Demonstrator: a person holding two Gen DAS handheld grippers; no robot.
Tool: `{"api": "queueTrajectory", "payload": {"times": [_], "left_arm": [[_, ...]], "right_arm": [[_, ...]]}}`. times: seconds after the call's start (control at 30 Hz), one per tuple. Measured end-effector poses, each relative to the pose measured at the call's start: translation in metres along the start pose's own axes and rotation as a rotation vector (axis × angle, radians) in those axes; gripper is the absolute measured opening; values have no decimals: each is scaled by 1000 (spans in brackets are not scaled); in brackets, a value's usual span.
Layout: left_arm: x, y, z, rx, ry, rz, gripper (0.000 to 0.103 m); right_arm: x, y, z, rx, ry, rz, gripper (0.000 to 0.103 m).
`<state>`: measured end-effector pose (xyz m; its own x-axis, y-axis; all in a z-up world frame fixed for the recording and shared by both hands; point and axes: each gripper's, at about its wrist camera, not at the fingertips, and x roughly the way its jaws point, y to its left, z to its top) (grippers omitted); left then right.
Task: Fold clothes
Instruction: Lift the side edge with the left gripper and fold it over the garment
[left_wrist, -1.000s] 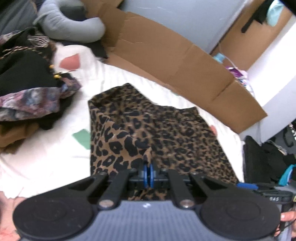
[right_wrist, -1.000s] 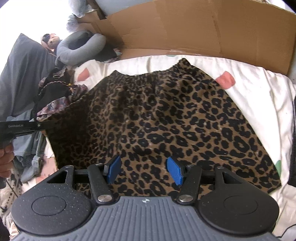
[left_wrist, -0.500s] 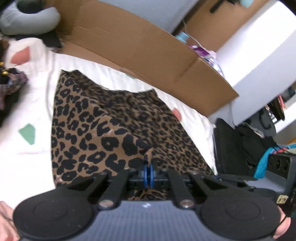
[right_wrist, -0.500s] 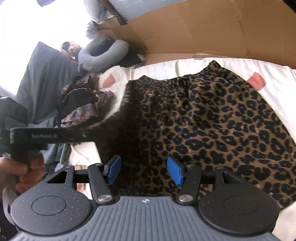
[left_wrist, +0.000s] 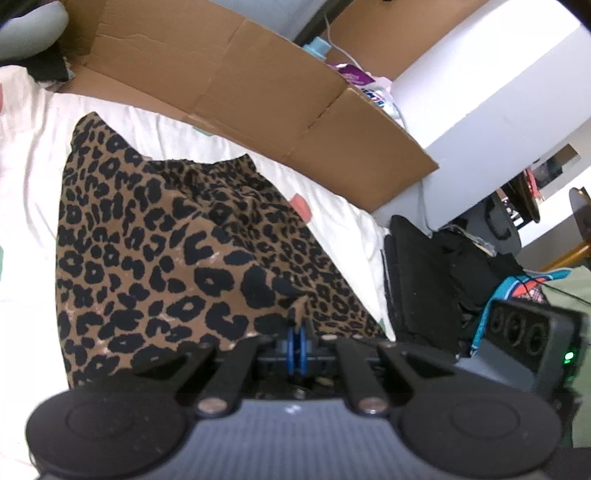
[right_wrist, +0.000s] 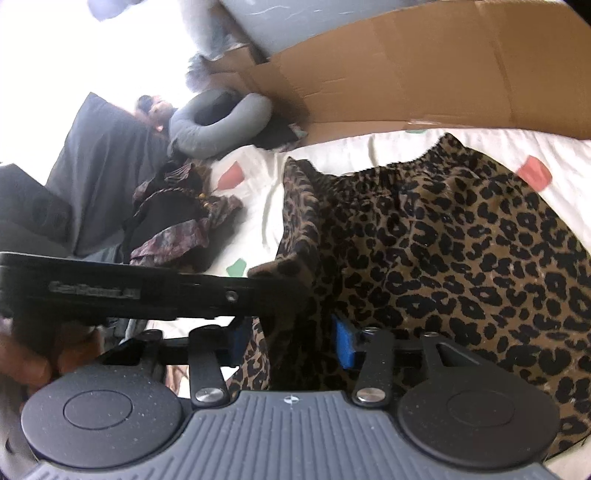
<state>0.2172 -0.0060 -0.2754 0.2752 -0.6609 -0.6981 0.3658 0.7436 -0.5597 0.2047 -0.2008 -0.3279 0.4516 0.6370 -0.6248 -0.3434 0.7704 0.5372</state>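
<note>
The leopard-print skirt (left_wrist: 155, 258) runs under the left gripper (left_wrist: 296, 347) body, so its near hem is hidden in the left wrist view. In the right wrist view the left gripper (right_wrist: 280, 291) crosses in front, blurred, covering the skirt's near left corner; its lettering cannot be read. The hand (right_wrist: 33, 354) holding it is cut off by the left edge. The right gripper (right_wrist: 291, 343) jaws are closing, perhaps on cloth; contact is unclear.

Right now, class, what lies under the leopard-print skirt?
Around the leopard-print skirt shows a white bedsheet with coloured patches, so it lies on that. The sheet directly beneath is covered; anything else there cannot be seen.
</note>
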Motion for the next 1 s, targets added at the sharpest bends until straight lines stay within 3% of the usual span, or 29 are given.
{"api": "queueTrajectory", "payload": {"times": [0.1, 0.23, 0.27, 0.43, 0.57, 0.73, 1.0], "left_arm": [[2, -3, 1, -1, 1, -4, 4], [4, -8, 0, -23, -10, -20, 4], [4, -9, 0, -26, -15, -25, 4], [-4, -13, 3, -52, -59, -48, 13], [-15, -6, 7, -22, -121, 40, 26], [-17, 17, 6, -60, -124, 146, 26], [-6, 30, -6, -29, -63, 218, 26]], "right_arm": [[3, -1, -3, 3, -12, -8, 34], [2, -1, -5, -14, -33, -12, 5], [1, -1, -5, -14, -40, -14, 3], [-7, -7, -4, -32, -48, -50, 0], [-18, -22, -2, -3, -66, -80, 0], [-34, -42, 3, 41, -97, -111, 0], [-52, -79, 4, 134, -122, -160, 0]]}}
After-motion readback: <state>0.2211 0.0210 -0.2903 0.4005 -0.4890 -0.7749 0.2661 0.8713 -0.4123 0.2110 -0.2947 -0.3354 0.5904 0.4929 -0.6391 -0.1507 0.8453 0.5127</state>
